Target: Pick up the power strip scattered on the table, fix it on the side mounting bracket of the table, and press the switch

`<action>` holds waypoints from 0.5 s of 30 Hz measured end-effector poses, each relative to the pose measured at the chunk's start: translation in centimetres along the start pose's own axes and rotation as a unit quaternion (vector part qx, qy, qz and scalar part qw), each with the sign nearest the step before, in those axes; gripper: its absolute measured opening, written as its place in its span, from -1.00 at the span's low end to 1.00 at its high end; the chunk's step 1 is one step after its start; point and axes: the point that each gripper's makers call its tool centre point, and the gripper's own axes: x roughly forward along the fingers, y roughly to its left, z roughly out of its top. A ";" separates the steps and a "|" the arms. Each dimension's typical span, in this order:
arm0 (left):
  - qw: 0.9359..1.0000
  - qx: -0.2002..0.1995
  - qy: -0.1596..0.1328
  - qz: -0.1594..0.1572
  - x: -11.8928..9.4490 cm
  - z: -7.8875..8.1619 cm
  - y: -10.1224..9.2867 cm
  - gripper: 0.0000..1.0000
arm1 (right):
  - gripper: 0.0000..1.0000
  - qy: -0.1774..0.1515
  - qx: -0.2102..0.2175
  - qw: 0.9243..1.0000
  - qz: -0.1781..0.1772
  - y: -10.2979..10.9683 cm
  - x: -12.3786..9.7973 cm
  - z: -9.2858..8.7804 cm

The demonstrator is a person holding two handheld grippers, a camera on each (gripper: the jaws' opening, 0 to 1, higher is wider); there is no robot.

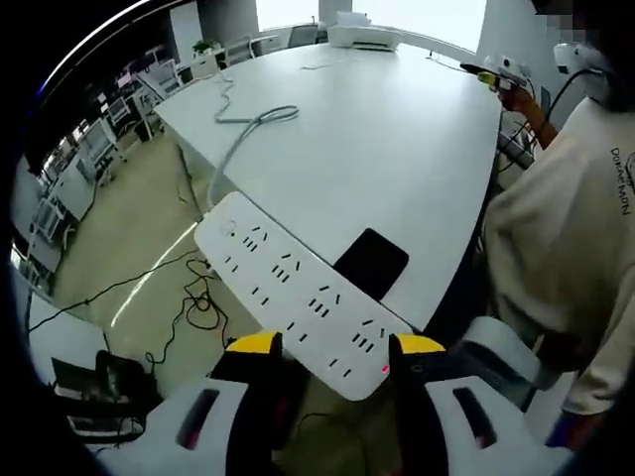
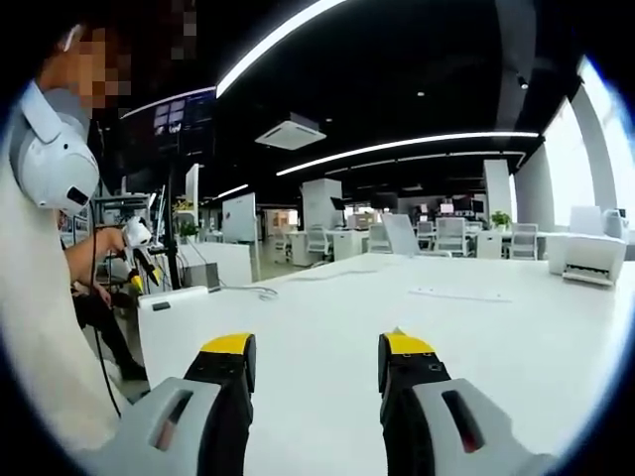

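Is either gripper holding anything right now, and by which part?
The left gripper grips the power strip near its switch end, jaws across its width. The right gripper is open, holding nothing.

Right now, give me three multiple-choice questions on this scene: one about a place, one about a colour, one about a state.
1. Where is the power strip?
A. On the floor
B. At the table's edge, its end between the left tool's jaws
C. On the printer

2. What colour is the small light on the power strip?
A. Red
B. Green
C. Blue

3. How is the right tool?
A. Shut on a cable
B. Shut on the strip
C. Open, holding nothing

Answers: B, the power strip runs along the edge of the table into the left tool. A, the light glows red. C, the right tool has its jaws apart over bare tabletop.
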 end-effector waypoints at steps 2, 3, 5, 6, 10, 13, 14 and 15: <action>1.000 0.005 0.004 0.000 0.1 -0.2 0.0 -0.08 | -0.09 0.001 0.000 1.000 0.000 0.0 0.0 -0.1; 1.000 0.007 0.006 -0.001 0.2 -0.2 0.0 -0.08 | -0.09 0.001 0.000 1.000 0.000 0.1 0.0 -0.1; 1.000 0.008 0.008 -0.002 0.2 -0.3 0.0 -0.07 | -0.09 0.001 0.000 1.000 0.000 0.1 0.0 -0.1; 1.000 0.009 0.005 -0.002 0.2 -0.2 0.0 -0.06 | -0.09 0.001 0.001 1.000 -0.001 0.0 -0.1 -0.1; 1.000 0.002 -0.001 -0.003 0.3 0.1 0.3 -0.07 | -0.09 0.000 0.001 1.000 -0.002 0.0 -0.2 -0.1; 1.000 0.008 0.005 -0.007 0.5 0.0 0.2 -0.07 | -0.09 -0.003 0.002 1.000 -0.003 0.1 -0.2 -0.1; 1.000 0.010 0.006 -0.008 0.6 0.0 0.1 -0.07 | -0.09 -0.003 0.003 1.000 -0.003 0.0 -0.3 -0.1; 1.000 0.011 0.006 -0.008 0.7 0.0 0.0 -0.07 | -0.09 -0.003 0.003 1.000 -0.004 0.0 -0.3 -0.1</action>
